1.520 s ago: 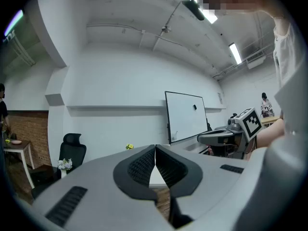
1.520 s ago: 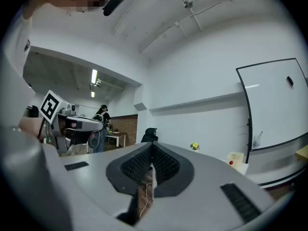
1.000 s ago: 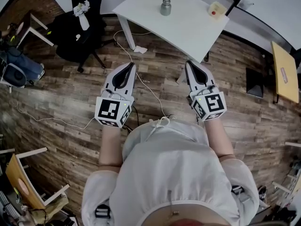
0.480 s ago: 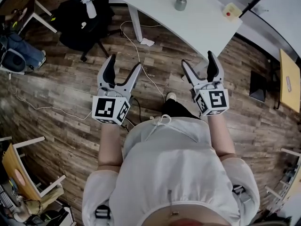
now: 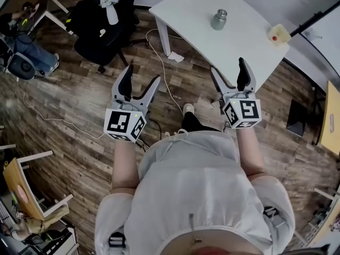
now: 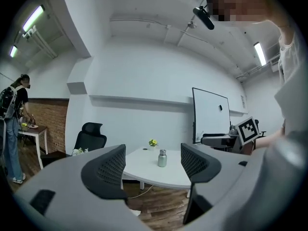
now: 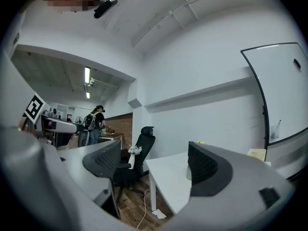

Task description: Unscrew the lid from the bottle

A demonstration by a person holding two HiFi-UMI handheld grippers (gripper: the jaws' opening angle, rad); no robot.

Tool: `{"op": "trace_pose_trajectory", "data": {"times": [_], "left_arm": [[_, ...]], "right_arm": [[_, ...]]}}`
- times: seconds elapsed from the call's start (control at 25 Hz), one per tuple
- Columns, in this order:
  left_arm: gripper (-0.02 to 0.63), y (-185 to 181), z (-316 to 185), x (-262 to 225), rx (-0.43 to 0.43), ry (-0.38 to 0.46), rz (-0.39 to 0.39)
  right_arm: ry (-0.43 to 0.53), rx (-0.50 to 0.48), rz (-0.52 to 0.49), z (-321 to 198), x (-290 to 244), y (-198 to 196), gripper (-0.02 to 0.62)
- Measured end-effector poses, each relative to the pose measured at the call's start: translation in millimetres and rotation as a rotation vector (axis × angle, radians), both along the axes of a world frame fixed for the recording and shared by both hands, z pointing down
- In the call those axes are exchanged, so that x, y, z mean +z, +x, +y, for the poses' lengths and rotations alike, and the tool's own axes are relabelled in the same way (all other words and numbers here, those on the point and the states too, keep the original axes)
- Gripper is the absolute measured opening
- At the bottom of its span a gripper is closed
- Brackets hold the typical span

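Your left gripper [image 5: 141, 77] is held out in front of you, over the wooden floor [image 5: 79, 105]. Its two jaws stand wide apart, and nothing is between them. Your right gripper [image 5: 229, 68] is beside it, near the edge of the white table [image 5: 186, 9]. Its jaws are opening, and nothing is between them either. The small metal bottle [image 5: 219, 20] stands upright on the table, well away from both grippers. Its lid [image 5: 221, 13] sits on top of it. A little yellow box [image 5: 278, 34] with a red button sits near the table's right corner. A black office chair [image 5: 98, 28] stands left of the table.
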State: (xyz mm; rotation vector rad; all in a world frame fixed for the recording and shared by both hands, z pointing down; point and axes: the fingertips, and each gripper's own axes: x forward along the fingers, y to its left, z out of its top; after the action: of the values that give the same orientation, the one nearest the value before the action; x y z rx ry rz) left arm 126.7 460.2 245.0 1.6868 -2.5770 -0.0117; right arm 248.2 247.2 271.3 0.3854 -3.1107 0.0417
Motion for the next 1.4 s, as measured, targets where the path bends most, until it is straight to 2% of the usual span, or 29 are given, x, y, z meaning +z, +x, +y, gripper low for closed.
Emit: {"op": "trace_pose_trajectory", "data": {"times": [0.28, 0.48, 0.6, 0.84, 1.16, 1.32, 1.4], "left_arm": [[0.359, -78.3, -100.9, -4.1, 0.023, 0.001, -0.040], [0.359, -107.3, -174.5, 10.3, 0.116, -0.039, -0.065], [0.359, -122.1, -213.2, 25.4, 0.173, -0.075, -0.047], [0.359, -129.8, -287.9, 60.0, 0.394, -0.177, -0.034], [0.359, -156.3, -391.3, 77.8, 0.689, -0.169, -0.053], [0.359, -166.5, -432.5, 91.7, 0.859, -0.188, -0.059], [0.359, -165.6, -445.6, 108.3, 0.949, -0.225, -0.045]], "right_arm": [[-0.009, 0.012, 0.010, -107.4, 2.0, -73.8, 0.428], [-0.043, 0.040, 0.046, -174.4, 16.1, -103.6, 0.428], [-0.072, 0.053, 0.076, -200.7, 25.9, -116.8, 0.426], [-0.117, 0.120, 0.126, -232.0, 39.8, -119.5, 0.411], [-0.159, 0.227, 0.197, -271.1, 64.7, -142.9, 0.407], [-0.209, 0.296, 0.227, -288.8, 78.4, -156.4, 0.405], [-0.236, 0.322, 0.245, -293.9, 87.1, -162.5, 0.403]]}}
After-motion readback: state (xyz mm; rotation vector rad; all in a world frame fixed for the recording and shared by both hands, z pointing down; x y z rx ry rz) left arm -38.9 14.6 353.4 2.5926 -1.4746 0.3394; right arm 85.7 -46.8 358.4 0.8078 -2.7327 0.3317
